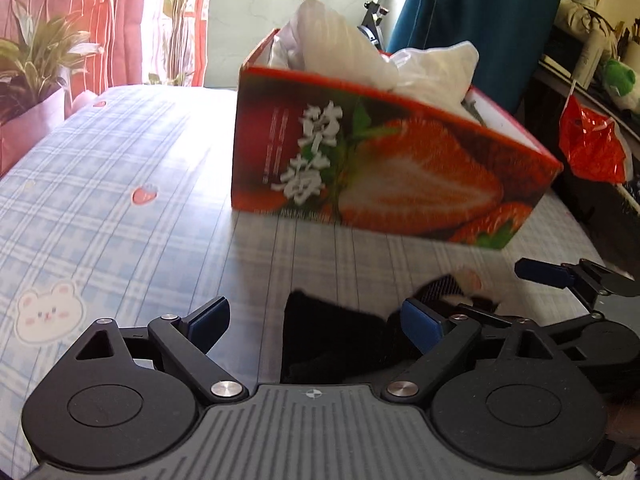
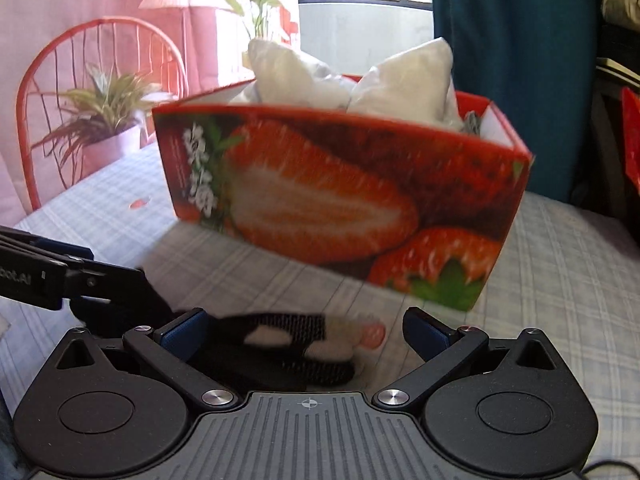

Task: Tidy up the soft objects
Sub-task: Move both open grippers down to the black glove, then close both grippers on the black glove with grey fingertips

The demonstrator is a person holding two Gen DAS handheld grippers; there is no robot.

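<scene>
Both claws gape open, holding nothing, angled down at the blue plaid sheeted bed (image 1: 120, 200). Left claw (image 1: 316, 320) and right claw (image 2: 304, 332) converge on a black knit soft garment with white patches (image 2: 288, 340), lying flat, likely awaiting a two-handed pickup. Red strawberry-print cardboard box (image 1: 380, 168), stuffed with white soft bags (image 1: 340, 40), sits at 12 o'clock, beyond.

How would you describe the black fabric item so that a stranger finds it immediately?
Find the strawberry-printed box on the checked blue cloth. Directly before it lies the black fabric item, the only dark soft thing there; the white soft pieces are in the box.
</scene>
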